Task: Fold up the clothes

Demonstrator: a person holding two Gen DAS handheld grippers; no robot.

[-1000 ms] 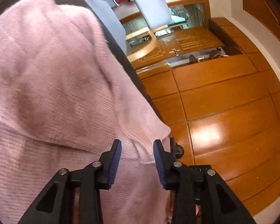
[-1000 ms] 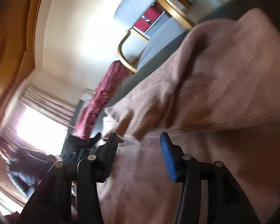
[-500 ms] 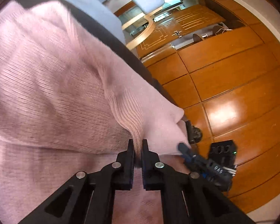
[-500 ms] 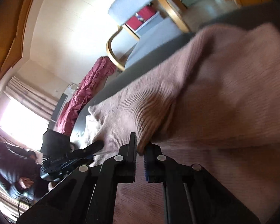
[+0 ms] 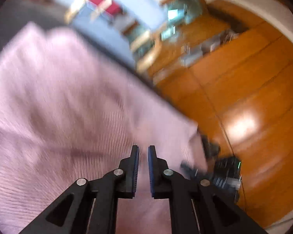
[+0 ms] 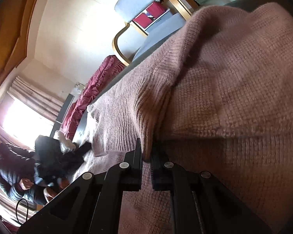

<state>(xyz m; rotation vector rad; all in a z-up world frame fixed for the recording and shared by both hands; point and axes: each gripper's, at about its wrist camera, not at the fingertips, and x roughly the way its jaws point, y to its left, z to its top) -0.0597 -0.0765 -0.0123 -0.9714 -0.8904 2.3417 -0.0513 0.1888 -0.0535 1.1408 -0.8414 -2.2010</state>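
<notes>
Sweater [image 6: 234,81] edge hidden between right tongs [image 6: 146,156]

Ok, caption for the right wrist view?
Right gripper pinching a folded edge of the pink knitted sweater.

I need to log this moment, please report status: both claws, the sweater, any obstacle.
Right claw shut on pink sweater fold. Left claw nearly closed over the sweater; grip unclear, view blurred. No obstacle seen on the fabric.
</notes>
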